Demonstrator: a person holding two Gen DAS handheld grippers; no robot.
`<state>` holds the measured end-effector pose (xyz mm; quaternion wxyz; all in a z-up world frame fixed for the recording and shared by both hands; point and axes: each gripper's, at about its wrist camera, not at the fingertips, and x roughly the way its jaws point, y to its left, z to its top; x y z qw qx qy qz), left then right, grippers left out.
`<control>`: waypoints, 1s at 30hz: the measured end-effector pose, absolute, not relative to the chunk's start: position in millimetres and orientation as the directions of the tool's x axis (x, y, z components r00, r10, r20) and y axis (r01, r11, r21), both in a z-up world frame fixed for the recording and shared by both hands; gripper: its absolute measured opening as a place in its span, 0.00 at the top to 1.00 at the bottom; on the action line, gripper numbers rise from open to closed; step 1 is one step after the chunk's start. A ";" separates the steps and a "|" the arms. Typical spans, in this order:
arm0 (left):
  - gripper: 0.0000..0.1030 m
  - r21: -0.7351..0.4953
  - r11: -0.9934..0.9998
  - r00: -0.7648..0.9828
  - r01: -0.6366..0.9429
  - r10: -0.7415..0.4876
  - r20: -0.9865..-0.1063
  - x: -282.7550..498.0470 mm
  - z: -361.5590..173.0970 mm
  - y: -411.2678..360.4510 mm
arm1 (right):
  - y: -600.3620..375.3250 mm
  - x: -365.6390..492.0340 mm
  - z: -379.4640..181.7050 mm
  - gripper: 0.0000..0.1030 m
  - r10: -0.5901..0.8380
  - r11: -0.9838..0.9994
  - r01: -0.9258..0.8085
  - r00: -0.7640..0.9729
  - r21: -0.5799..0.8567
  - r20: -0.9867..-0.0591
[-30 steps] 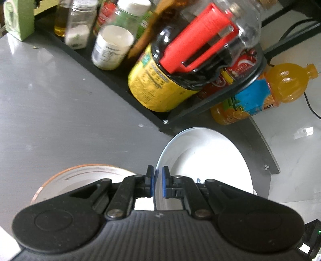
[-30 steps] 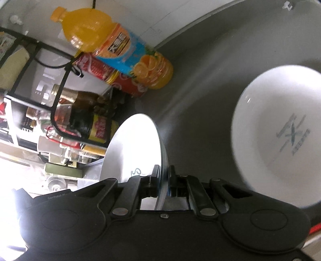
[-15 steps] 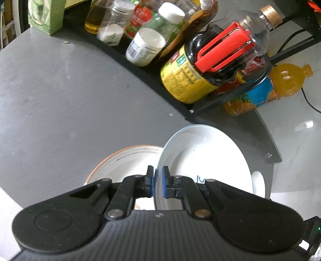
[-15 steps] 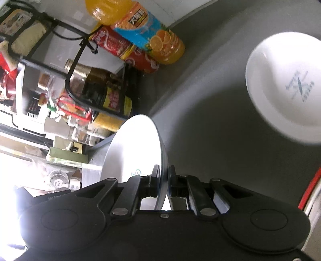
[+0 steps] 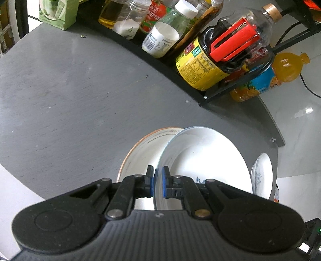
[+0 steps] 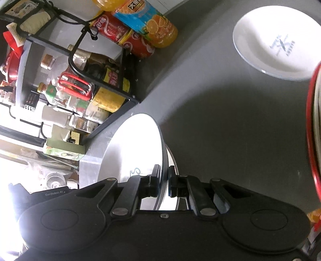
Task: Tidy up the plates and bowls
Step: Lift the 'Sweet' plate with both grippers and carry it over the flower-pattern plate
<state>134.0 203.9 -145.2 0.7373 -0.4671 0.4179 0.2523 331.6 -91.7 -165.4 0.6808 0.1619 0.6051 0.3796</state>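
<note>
My left gripper (image 5: 157, 172) is shut on the near rim of a white plate with a thin blue edge (image 5: 200, 160), held tilted above the grey table (image 5: 70, 90). Under and left of it lies an orange-rimmed plate (image 5: 140, 150). A white plate with an X logo (image 5: 262, 176) shows at the table's right edge. In the right wrist view my right gripper (image 6: 164, 170) is shut on the rim of another white plate (image 6: 134, 148), seen nearly edge-on. The X-logo plate (image 6: 276, 40) lies flat at the upper right there.
A black rack (image 5: 200, 94) crowded with bottles and jars runs along the back of the table, with an orange juice bottle (image 5: 280, 72) lying beside it. A red-rimmed object (image 6: 312, 130) crosses the right edge of the right wrist view. A green box (image 5: 60, 12) stands far left.
Both grippers have drawn back and risen with their plates. The orange-rimmed plate now sits partly under the left plate. The X-logo plate has slid to the upper right, and the red rim has entered.
</note>
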 end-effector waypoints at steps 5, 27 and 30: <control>0.94 -0.478 0.441 0.518 -0.760 -0.035 -0.855 124.1 -151.0 205.5 | -95.0 317.4 -168.2 0.93 0.706 0.670 -0.314 -0.012 0.672 -0.709; 0.94 -0.449 0.451 0.480 -0.771 -0.051 -0.876 120.6 -170.4 201.9 | -86.8 302.1 -174.1 0.94 0.660 0.709 -0.338 0.007 0.619 -0.751; 0.94 -0.432 0.460 0.464 -0.776 -0.048 -0.885 125.1 -173.5 201.1 | -84.0 301.9 -174.5 0.95 0.650 0.717 -0.343 0.013 0.607 -0.760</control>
